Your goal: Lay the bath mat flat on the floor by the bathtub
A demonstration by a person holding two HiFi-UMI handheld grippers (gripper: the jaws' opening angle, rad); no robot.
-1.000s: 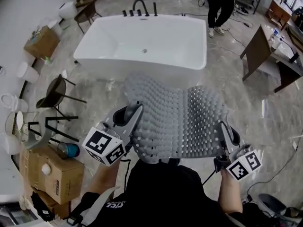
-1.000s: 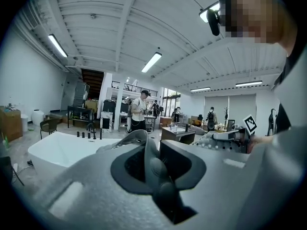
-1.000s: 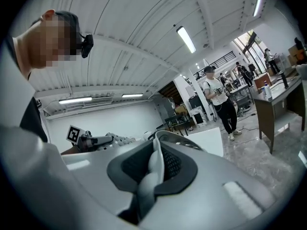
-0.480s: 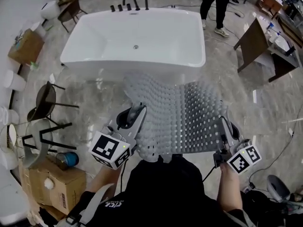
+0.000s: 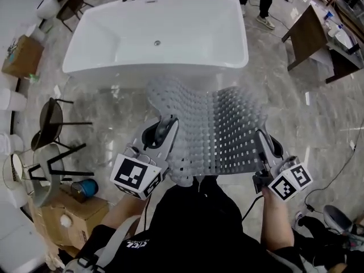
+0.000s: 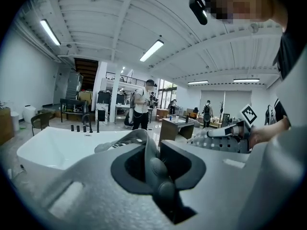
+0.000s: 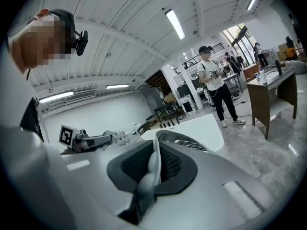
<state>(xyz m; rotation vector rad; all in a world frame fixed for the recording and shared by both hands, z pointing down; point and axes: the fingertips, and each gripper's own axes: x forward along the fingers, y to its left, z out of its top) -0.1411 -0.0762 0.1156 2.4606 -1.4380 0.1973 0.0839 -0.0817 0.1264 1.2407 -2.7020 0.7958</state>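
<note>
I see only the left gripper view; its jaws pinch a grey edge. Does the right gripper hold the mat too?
Observer: Yes. In its own view the right gripper is shut on the edge of the mat.
Operator: Is the mat flat?
Observer: No. The head view shows its left half humped up beyond the left gripper.
Operator: Does its far edge reach the bathtub?
Observer: It comes close to the near wall of the bathtub; whether it touches, I cannot tell.

Toward 6 o'clock, bath mat (image 5: 222, 132) showing pale grey, bumps and square-hole grid; bathtub (image 5: 170, 73) at 12 o'clock gleaming white; floor (image 5: 296, 107) running grey marble veining.
</note>
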